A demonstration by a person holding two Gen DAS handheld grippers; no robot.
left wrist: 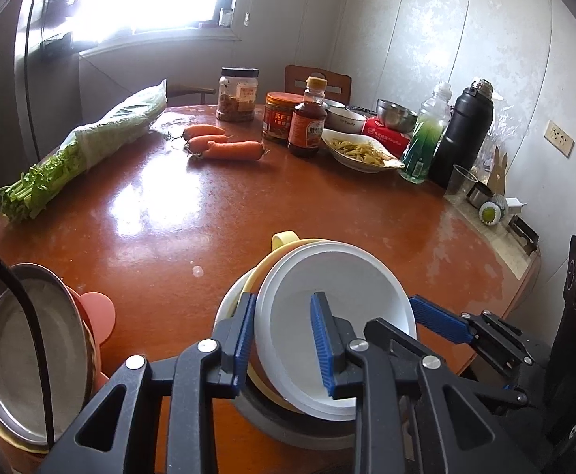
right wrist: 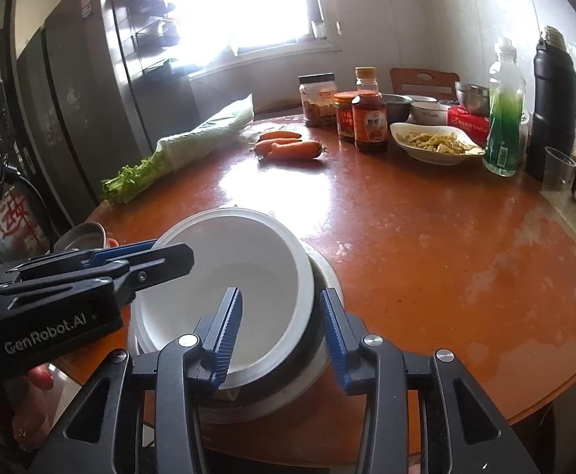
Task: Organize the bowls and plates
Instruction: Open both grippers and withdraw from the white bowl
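A white bowl (left wrist: pixel 335 276) (right wrist: pixel 240 260) sits tilted on top of a stack at the table's near edge. Under it are a yellow bowl with a handle (left wrist: pixel 284 237) and a grey metal bowl (right wrist: pixel 327 280). My left gripper (left wrist: pixel 284 296) (right wrist: pixel 173 251) is shut on the white bowl's left rim, one pad inside and one outside. My right gripper (right wrist: pixel 282 291) straddles the stack's right rim. Its jaws stand apart with gaps, one pad inside the white bowl and one outside the metal bowl. One of its blue fingers (left wrist: pixel 438 318) shows in the left wrist view.
A steel plate (left wrist: pixel 23 355) lies on a pink eared plate (left wrist: pixel 98 308) at the near left. Farther back are celery (left wrist: pixel 82 150), carrots (left wrist: pixel 224 146), jars, a sauce bottle (left wrist: pixel 307 122), a dish of food (left wrist: pixel 359 150), bowls, a green bottle and a black flask (left wrist: pixel 465 130).
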